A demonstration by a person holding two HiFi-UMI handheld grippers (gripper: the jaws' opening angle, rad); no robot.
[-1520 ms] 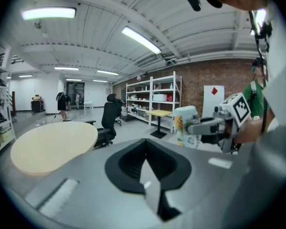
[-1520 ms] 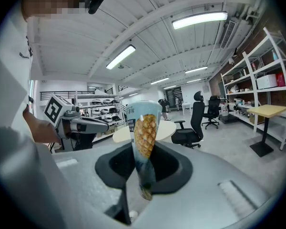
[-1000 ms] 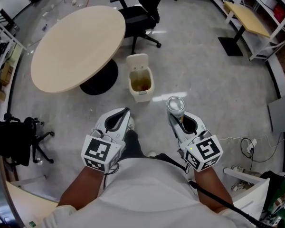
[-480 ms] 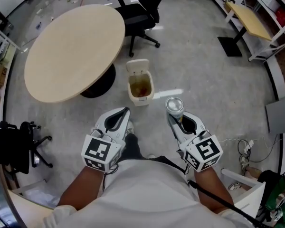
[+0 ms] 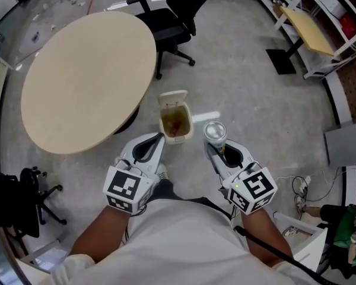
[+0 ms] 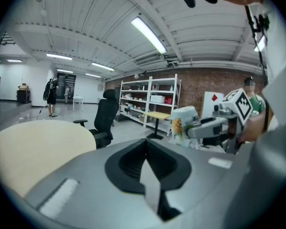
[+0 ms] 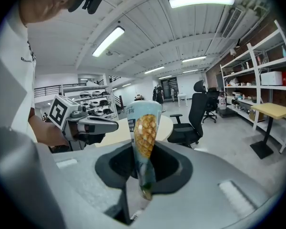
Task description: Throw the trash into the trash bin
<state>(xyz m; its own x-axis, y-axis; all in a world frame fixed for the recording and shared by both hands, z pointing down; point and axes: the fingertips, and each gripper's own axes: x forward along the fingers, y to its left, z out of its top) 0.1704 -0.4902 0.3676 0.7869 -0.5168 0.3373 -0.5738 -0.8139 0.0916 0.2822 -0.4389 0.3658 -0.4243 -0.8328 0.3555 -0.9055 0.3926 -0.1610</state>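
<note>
At ten o'clock on the speckled grey floor (image 5: 249, 100) stands a round, smooth beige desk (image 5: 83, 79), with a black swivel chair (image 5: 177, 18) at twelve. Dead ahead sits the small cream plastic trash bin (image 5: 175, 121), boxy, its flap lid raised over a brown-stained inside. The left tool (image 5: 156, 141) is closed on nothing, while the right tool (image 5: 216, 151) pinches a glossy, tapered, pineapple-printed cup (image 7: 144, 137), silvery-topped, at the bin's three o'clock.

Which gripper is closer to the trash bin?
Left. In the head view, the left gripper has its tip right at the near left corner of the trash bin. The right gripper, holding a cup, is off to the bin's right with a gap between.
</note>
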